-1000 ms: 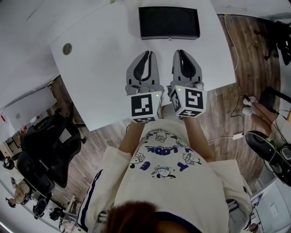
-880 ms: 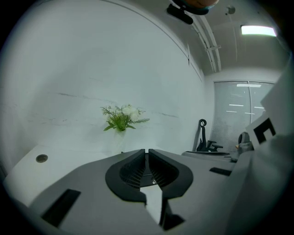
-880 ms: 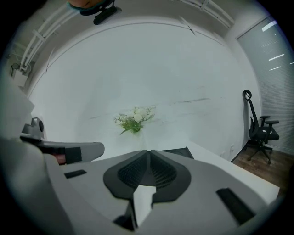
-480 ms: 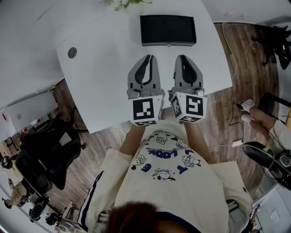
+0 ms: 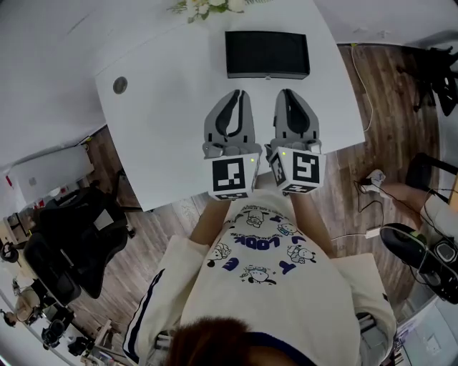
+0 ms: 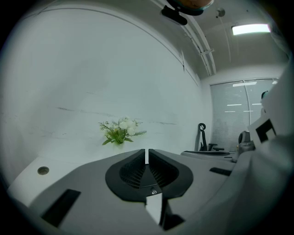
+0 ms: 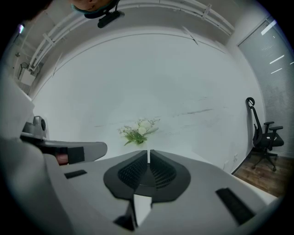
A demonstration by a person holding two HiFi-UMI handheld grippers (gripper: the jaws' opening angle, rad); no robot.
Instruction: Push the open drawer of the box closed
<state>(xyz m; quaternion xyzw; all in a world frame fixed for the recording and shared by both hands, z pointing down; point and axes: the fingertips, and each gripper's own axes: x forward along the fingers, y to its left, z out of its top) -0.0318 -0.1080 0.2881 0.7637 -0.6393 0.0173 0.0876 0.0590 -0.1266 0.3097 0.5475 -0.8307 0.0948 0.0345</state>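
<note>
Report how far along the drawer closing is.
Done: nothing visible. In hand: the left hand-held gripper and right hand-held gripper hover side by side over the table, short of the box, touching nothing, jaws together and empty. Left: reach the box front and push. From above I cannot tell how far the drawer sticks out.

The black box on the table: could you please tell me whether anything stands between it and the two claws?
Nothing visible does. In the head view only bare white table lies between the black box and the left claw and right claw, both shut and empty. The flowers sit beyond the box.
</note>
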